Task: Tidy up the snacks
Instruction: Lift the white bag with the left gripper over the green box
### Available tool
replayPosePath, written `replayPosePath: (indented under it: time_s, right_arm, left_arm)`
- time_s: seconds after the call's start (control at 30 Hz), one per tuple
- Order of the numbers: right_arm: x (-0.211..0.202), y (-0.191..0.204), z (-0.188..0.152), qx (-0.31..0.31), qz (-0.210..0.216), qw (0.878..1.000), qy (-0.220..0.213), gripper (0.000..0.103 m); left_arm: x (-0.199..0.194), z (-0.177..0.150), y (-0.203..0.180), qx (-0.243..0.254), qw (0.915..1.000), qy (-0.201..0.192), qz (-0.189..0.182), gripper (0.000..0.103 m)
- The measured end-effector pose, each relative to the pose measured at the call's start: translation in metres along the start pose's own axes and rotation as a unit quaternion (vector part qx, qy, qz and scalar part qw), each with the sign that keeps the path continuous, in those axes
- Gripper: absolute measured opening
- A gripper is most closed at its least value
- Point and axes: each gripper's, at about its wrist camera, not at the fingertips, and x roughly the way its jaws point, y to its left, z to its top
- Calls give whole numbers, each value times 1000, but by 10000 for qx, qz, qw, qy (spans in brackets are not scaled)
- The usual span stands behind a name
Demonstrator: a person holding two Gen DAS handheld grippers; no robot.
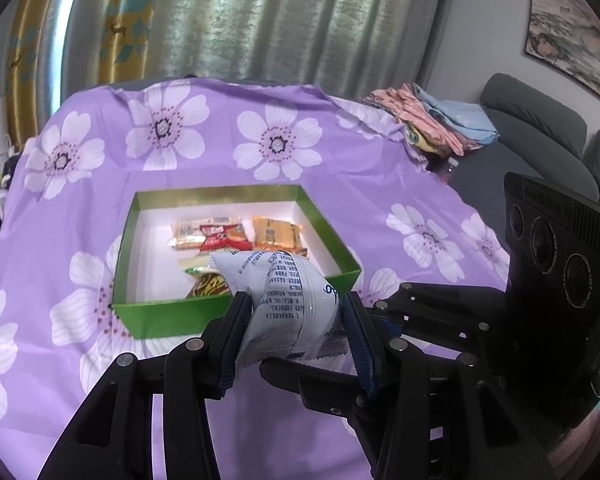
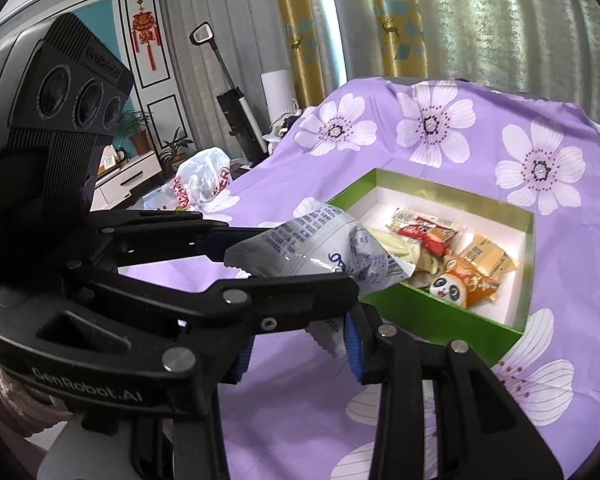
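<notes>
1. Left gripper (image 1: 294, 336) clenched on grey-white snack bag (image 1: 288, 300), pads pressing both sides.
2. Right gripper (image 2: 300, 344) gripping same bag's crimped edge (image 2: 332, 340); bag held betw. both, above purple floral cloth (image 1: 180, 152).
3. Bag just in front of green box (image 1: 172, 316), near its front wall.
4. Inside box: several snack pkts, incl. orange pkt (image 1: 278, 234) & panda-print pkt (image 2: 450, 288).

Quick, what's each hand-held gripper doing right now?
Left hand-held gripper: shut on the grey snack bag.
Right hand-held gripper: shut on the same bag's crimped edge.
</notes>
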Motion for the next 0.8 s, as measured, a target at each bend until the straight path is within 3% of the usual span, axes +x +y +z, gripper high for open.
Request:
replayPosePath:
  time_s: [0.8]
  right_arm:
    - [-2, -29, 6, 126, -237, 9995, -183, 38]
  left_arm:
    - [25, 21, -9, 234, 9996, 24, -130, 48]
